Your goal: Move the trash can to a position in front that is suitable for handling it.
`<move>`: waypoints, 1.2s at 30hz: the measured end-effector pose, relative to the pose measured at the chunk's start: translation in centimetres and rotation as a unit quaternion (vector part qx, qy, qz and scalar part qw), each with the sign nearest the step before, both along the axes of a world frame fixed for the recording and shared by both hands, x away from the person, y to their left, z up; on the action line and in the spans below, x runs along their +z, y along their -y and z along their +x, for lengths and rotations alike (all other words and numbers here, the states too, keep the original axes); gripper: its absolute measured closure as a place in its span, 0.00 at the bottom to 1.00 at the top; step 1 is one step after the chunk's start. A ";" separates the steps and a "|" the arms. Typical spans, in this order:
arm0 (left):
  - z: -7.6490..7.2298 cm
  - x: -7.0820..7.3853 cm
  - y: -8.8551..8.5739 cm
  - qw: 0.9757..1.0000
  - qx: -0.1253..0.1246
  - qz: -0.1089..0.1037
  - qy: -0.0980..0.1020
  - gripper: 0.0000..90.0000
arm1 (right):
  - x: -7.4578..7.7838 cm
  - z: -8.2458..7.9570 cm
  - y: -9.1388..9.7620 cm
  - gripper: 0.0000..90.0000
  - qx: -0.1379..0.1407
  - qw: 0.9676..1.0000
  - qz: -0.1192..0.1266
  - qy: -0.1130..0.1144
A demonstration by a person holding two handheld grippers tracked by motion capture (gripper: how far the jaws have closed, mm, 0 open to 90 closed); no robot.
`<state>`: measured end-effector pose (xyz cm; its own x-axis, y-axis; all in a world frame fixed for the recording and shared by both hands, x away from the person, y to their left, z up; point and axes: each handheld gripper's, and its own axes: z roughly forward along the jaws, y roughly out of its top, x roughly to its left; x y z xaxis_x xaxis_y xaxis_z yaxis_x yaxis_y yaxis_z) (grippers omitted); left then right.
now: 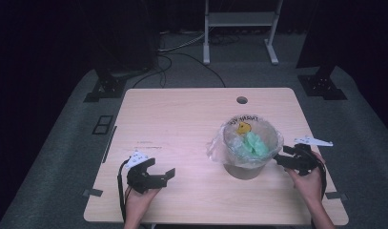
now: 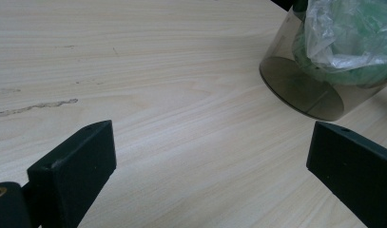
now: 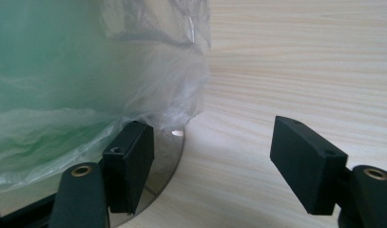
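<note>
- Small translucent bin (image 1: 251, 164) with clear plastic liner (image 1: 219, 145), green bag (image 1: 255, 144) inside, sits right-centre on wooden table (image 1: 182, 124).
- Left gripper (image 1: 159, 177) jaws wide apart, empty, well left of bin.
- Right gripper (image 1: 283, 159) spread wide, empty, one jaw against liner.
- White frame stand (image 1: 240, 21) on floor beyond table.

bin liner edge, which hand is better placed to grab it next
Right. The right tongs sit open beside the bin, one jaw against the bin liner. The left tongs are open, away from it.

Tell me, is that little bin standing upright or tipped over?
Upright. The bin sits on its base on the table, mouth facing up, with the plastic bag folded over its rim and green material inside.
</note>
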<state>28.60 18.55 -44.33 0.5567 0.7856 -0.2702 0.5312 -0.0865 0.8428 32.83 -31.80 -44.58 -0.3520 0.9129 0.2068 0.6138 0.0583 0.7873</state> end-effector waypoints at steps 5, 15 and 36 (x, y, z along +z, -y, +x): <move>0.0 0.1 -0.1 1.000 -0.001 -0.004 -0.001 0.01 | 0.1 0.4 -1.0 0.34 0.013 1.000 -0.007 0.000; -0.1 0.1 0.0 1.000 -0.003 0.000 0.001 0.01 | 0.3 1.2 -3.4 0.34 0.037 0.999 -0.016 -0.002; -1.4 1.5 -0.2 1.000 -0.022 -0.016 0.004 0.01 | 1.0 3.2 -10.1 0.34 0.113 0.993 -0.045 0.008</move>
<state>27.22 18.79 -42.84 0.5918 0.7517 -0.2911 0.5215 -0.0816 0.8493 36.02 -21.68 -43.62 -0.5522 0.8248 0.1214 0.5651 0.2633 0.7819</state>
